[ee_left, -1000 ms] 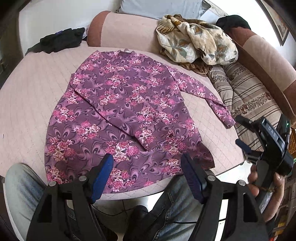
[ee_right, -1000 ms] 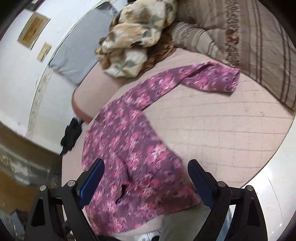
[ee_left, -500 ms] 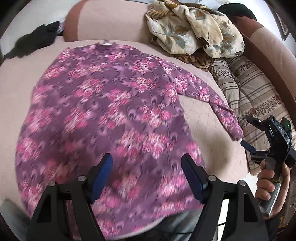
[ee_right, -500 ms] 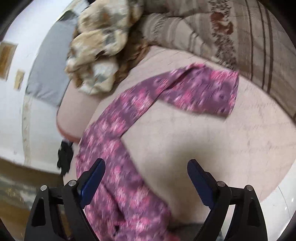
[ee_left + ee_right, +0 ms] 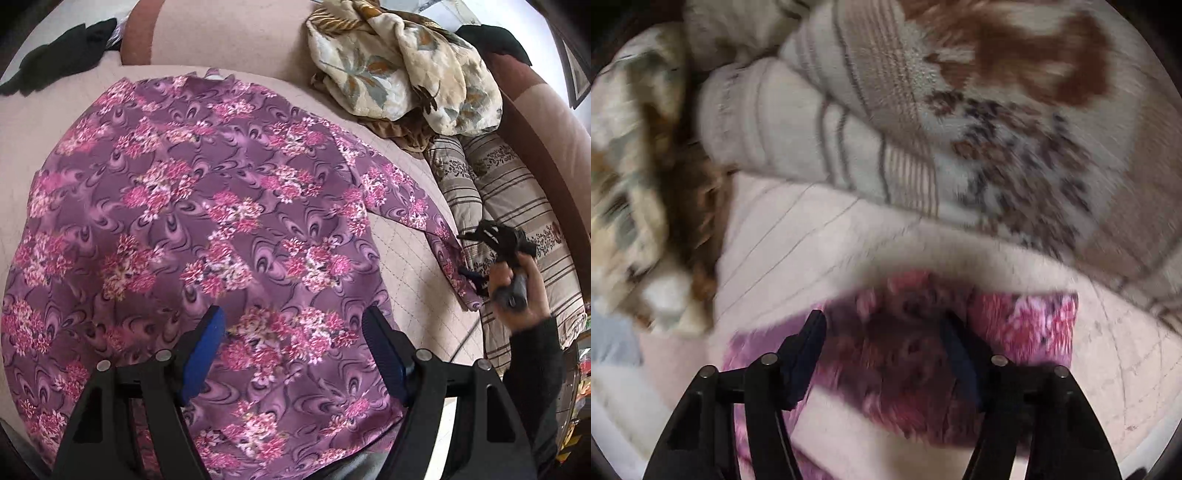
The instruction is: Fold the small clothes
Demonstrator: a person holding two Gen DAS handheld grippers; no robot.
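The purple floral top (image 5: pixel 207 221) lay flat on the pink quilted cover (image 5: pixel 406 258), mostly smooth w/ pink flower clusters. The left gripper (image 5: pixel 293 328) hung over its lower part, jaws apart, gripping nothing. The right gripper (image 5: pixel 882 332) sat at the sleeve end (image 5: pixel 1027 325); its jaws had just been closing w/ cuff fabric between them (blurred, pads apparently not pressing yet).

Left wrist view: bright, even daylight, sharp centre, fisheye bend at edges. Right wrist view: dimmer, heavy motion blur throughout, dark shadow lower centre.
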